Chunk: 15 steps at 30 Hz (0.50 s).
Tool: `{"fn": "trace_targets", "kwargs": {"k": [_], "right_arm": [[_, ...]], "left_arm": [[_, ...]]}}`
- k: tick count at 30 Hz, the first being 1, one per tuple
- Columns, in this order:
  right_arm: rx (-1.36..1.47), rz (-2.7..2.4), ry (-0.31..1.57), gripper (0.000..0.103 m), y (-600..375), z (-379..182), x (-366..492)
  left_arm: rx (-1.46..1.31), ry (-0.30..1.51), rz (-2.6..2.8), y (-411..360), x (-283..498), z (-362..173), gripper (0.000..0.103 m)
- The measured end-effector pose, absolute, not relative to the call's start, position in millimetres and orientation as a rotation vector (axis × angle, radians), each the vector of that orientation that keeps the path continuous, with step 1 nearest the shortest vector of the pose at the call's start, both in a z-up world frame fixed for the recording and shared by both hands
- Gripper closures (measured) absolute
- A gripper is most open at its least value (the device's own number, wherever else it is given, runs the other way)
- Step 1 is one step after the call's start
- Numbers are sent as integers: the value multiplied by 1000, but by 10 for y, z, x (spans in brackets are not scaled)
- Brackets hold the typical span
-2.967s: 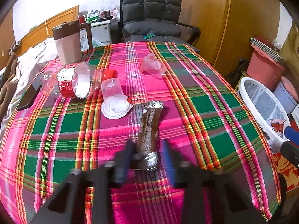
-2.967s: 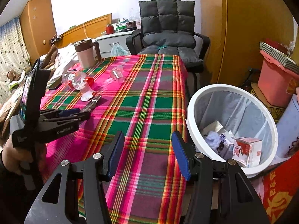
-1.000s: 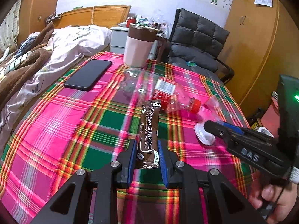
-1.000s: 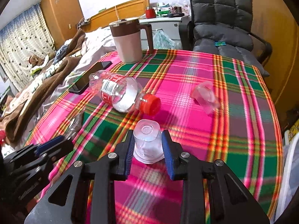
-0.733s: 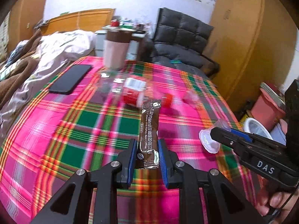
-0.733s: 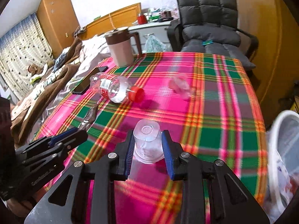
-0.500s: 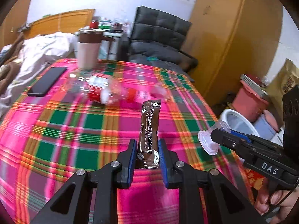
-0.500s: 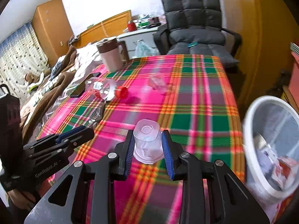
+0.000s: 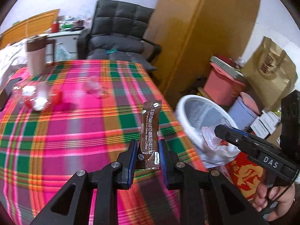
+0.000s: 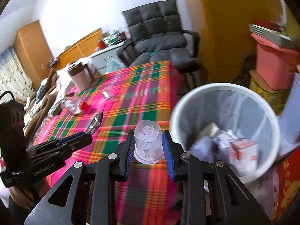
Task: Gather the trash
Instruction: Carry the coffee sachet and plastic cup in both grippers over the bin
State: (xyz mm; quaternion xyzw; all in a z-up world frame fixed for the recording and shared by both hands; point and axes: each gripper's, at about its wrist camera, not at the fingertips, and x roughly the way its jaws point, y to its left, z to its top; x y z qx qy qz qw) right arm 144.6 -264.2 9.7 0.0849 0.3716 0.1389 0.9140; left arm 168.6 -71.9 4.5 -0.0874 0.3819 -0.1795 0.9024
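My left gripper [image 9: 147,158] is shut on a brown coffee sachet [image 9: 150,131] that stands upright between its blue pads, over the table's right edge. My right gripper [image 10: 149,146] is shut on a clear plastic cup [image 10: 148,142], held upside down just left of the white trash bin [image 10: 225,88]. In the left wrist view the right gripper [image 9: 217,131] holds the cup [image 9: 209,136] over the bin's [image 9: 189,101] rim. The right wrist view shows the left gripper [image 10: 90,135] with the sachet [image 10: 96,122] over the plaid cloth. The bin holds paper and a small carton [image 10: 241,153].
On the plaid tablecloth [image 9: 75,131] lie a clear bottle with a red cap [image 9: 37,97] and another clear cup [image 9: 92,87]; a brown-lidded jug [image 9: 36,56] stands at the back. A grey chair [image 9: 120,35], a pink bucket [image 9: 223,86] and a brown paper bag [image 9: 270,73] surround the bin.
Both grippers have swung right across the table toward the bin, each still holding its item. The bin now fills the right of both views; the bottle and jug have slid off left.
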Motion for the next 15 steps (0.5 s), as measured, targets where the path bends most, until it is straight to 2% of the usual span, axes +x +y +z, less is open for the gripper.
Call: {"fn": "trace_targets", "kwargs": {"k": [15], "right_arm": [[269, 163, 749, 71, -3421, -16, 1362]], "left_arm": [[-126, 837, -488, -1574, 1932, 26, 79]]}}
